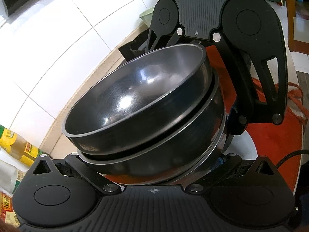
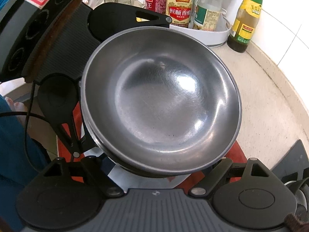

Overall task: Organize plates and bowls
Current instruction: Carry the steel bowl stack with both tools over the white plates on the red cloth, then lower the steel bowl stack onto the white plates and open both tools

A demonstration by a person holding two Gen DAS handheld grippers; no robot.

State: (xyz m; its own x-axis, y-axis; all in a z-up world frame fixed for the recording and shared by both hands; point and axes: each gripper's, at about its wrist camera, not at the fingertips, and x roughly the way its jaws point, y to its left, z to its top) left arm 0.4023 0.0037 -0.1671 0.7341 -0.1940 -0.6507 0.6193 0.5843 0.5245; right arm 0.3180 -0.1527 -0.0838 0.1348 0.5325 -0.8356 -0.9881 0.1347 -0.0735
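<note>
A stack of nested steel bowls fills both views. Its top bowl is empty and shiny inside. In the left wrist view the stack sits deep between the spread arms of my left gripper, whose fingertips are hidden under the bowls. From the far side, my right gripper straddles the stack, one finger behind the rim and one at the right flank. The right wrist view has my right gripper under the stack and my left gripper reaching in from the upper left. All pads are hidden.
Under the bowls lies a red mat on a beige counter against a white tiled wall. Sauce bottles stand in a white tray, and a green-labelled bottle beside it. A blue sleeve is at the left.
</note>
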